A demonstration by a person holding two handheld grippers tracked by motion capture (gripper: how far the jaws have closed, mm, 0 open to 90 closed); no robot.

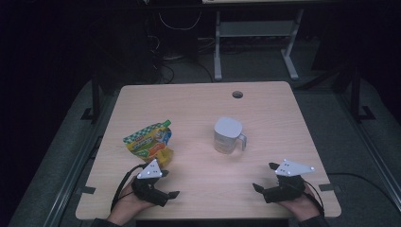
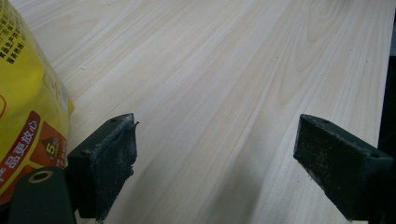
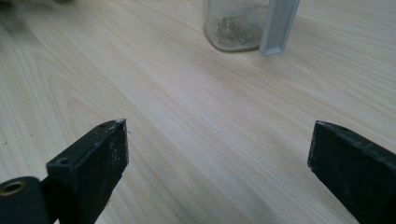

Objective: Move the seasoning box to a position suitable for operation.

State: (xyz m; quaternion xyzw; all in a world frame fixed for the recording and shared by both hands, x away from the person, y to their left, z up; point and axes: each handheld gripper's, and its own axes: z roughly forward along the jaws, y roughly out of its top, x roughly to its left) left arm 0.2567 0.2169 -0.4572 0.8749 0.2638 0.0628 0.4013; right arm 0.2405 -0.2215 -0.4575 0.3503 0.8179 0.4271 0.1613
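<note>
A yellow and green snack pouch (image 1: 147,141) lies on the left half of the wooden table (image 1: 198,104); in the left gripper view the pouch (image 2: 25,98) sits just left of the left jaw. A white lidded cup with a handle (image 1: 228,135) stands upright near the middle; the right gripper view shows the cup's base (image 3: 232,28) well ahead of the jaws. My left gripper (image 1: 171,184) (image 2: 217,133) rests open near the front edge, just below the pouch. My right gripper (image 1: 263,176) (image 3: 219,133) is open at the front right, with bare wood between its jaws.
A round cable hole (image 1: 237,94) sits near the table's far edge. Beyond the table is a dark floor with cables and a grey desk frame (image 1: 255,33). Bare wood lies between the pouch and the cup.
</note>
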